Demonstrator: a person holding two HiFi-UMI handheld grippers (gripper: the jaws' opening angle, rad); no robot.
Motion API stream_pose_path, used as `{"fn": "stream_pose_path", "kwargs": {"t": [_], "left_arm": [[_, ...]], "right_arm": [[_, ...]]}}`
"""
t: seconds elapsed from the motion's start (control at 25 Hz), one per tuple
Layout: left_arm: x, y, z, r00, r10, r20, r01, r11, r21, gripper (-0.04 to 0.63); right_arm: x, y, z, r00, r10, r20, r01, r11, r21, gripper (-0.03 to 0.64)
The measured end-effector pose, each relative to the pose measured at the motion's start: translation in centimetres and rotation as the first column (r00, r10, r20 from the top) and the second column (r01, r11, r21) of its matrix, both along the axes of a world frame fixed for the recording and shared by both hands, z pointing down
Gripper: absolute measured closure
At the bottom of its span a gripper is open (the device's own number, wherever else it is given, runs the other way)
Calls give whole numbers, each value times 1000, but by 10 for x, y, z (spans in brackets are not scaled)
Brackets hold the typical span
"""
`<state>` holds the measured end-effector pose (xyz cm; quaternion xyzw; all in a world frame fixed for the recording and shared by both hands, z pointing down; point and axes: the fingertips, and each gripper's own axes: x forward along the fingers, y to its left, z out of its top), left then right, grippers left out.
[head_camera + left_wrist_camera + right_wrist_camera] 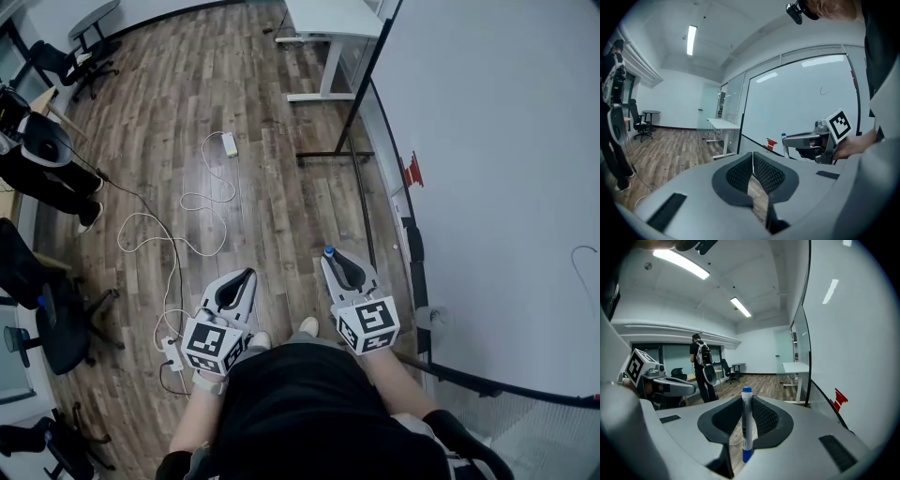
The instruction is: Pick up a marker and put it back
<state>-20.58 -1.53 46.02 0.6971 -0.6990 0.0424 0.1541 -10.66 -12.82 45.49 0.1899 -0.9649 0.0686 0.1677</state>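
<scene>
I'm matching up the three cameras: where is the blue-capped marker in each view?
Head view: marker just below centre, at the right gripper tip.
Left gripper view: marker right of centre, cap above the right gripper.
Right gripper view: marker centre, upright between the jaws.
Shared landmark: the red mark.

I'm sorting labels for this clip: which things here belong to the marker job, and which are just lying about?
Job in hand:
- marker, gripped in the right tongs
- whiteboard beside it, probably

Lying about:
- white charger with its cable
- desk
- office chair
- left tongs, shut and empty
</scene>
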Motion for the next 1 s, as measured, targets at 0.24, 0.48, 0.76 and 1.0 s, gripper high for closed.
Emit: {"fn": "stream_pose_path", "kwargs": {"t": [0.24, 0.48, 0.76, 1.0], "left_arm": [[0, -6, -2, 1000, 12, -1, -12, 1000, 4, 574], [14, -18, 2, 998, 59, -10, -59, 998, 2, 574], [41, -37, 5, 989, 146, -14, -146, 989, 5, 574], [77, -59, 9, 971, 237, -29, -237, 972, 7, 574]], "right_arm": [[9, -7, -2, 1000, 27, 0, -27, 1000, -2, 523], [29, -24, -6, 996, 94, 12, -94, 996, -10, 523], [75, -52, -17, 975, 222, 19, -223, 974, 30, 522], [140, -78, -25, 930, 368, 25, -368, 927, 66, 523]]}}
